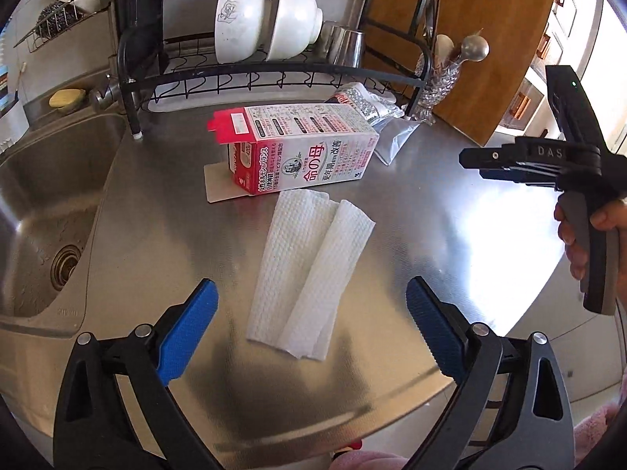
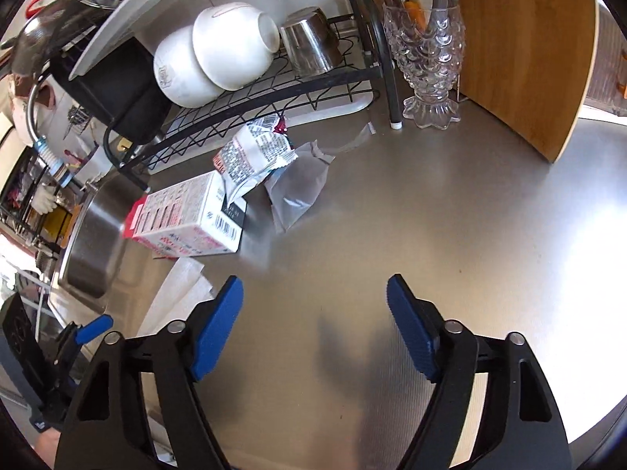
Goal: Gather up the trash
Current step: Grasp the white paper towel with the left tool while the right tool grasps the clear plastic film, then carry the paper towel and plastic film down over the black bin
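The left tool (image 1: 311,329) hangs over the steel table (image 1: 431,203), its blue pads spread wide with nothing between them. Just beyond lies a folded white paper towel (image 1: 309,274). Farther off, a pink and white carton (image 1: 301,152) lies on its side, a crumpled wrapper (image 1: 362,102) behind it. The sink (image 1: 47,203) sits left. At the right edge, a hand (image 1: 588,235) holds the right tool (image 1: 548,156).

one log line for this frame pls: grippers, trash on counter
left gripper: open, empty, above white folded paper towel | right gripper: open, empty | pink-and-white cardboard carton, crumpled printed wrapper: uncollected on steel counter
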`<action>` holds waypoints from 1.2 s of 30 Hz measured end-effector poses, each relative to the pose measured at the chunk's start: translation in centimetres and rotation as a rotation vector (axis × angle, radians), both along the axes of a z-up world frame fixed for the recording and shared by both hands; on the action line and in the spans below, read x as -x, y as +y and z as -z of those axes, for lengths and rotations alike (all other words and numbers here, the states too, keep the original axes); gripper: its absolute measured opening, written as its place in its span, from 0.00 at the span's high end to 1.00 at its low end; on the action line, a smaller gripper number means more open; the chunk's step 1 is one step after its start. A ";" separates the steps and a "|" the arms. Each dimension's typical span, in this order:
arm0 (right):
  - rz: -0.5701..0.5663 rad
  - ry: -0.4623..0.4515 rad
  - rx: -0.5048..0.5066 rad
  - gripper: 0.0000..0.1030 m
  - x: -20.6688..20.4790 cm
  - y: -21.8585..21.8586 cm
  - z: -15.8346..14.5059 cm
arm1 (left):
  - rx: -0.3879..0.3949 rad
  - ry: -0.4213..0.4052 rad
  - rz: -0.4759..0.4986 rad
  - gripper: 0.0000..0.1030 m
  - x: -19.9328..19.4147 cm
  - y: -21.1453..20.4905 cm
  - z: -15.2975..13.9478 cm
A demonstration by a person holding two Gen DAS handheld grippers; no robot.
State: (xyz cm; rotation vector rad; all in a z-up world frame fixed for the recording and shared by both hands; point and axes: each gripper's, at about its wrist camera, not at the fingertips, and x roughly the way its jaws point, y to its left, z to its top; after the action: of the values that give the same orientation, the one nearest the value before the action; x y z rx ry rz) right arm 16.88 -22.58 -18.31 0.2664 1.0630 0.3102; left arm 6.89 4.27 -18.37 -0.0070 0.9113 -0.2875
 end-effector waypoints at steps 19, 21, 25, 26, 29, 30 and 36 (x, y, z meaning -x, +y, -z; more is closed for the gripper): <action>-0.062 -0.009 -0.027 0.61 -8.9 1.4 3.8 | -0.031 0.035 0.024 0.44 -3.5 -0.9 2.6; -0.069 -0.009 -0.031 0.66 -9.0 1.6 3.9 | -0.037 0.037 0.034 0.53 -3.8 -1.2 2.5; -0.086 -0.023 -0.022 0.90 -9.3 2.4 3.9 | -0.047 0.039 0.041 0.86 -3.7 -1.4 2.5; -0.089 -0.024 -0.021 0.91 -9.1 2.5 3.8 | -0.042 0.045 0.041 0.90 -3.7 -1.3 2.5; -0.095 -0.049 -0.008 0.95 -8.2 2.8 3.1 | -0.032 0.048 0.040 0.96 -3.3 -1.2 2.6; -0.096 -0.059 -0.001 0.96 -7.9 2.8 2.8 | -0.033 0.046 0.041 0.97 -3.2 -1.3 2.6; -0.054 -0.105 -0.019 0.97 -4.3 0.7 0.5 | -0.028 0.025 0.055 0.99 -1.7 -1.8 1.5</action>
State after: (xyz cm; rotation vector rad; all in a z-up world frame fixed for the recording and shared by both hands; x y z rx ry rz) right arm 21.14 -21.86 -18.82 0.2361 0.9656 0.3791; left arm 8.63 2.46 -19.88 0.0405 0.9417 -0.3257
